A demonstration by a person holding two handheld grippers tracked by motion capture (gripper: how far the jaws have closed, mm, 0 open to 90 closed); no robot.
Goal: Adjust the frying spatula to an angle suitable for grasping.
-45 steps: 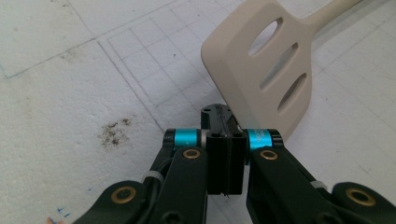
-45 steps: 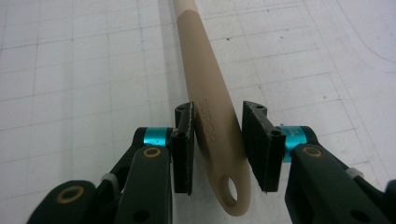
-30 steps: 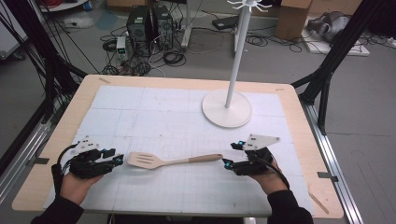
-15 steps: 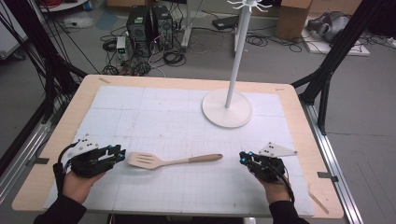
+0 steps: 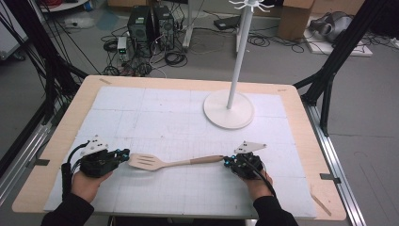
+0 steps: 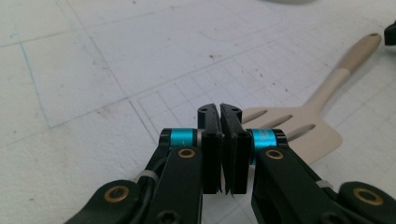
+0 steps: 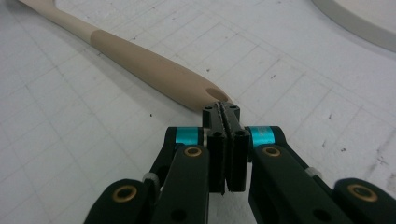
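Left gripper: held low near the worktop's front-left corner, hand behind it, pointing toward the right edge. In the left gripper view its jaws are pressed together with nothing between them.
Right gripper: held near the front edge, right of centre, hand behind it, pointing toward the left edge. In the right gripper view its jaws are closed flat against each other, empty, their tips just at the end of the handle.
Spatula: a slotted wooden spatula lying flat on the worktop between the two grippers, parallel to the front edge. Blade toward the left gripper, just beyond its jaw tips; handle end with a hanging hole toward the right gripper.
Stand: a white pole on a round white base, upright toward the back-right of the worktop, well apart from both grippers.
Worktop: a white gridded mat on a wooden table.
Surroundings: computer towers and cables on the floor beyond the back edge.
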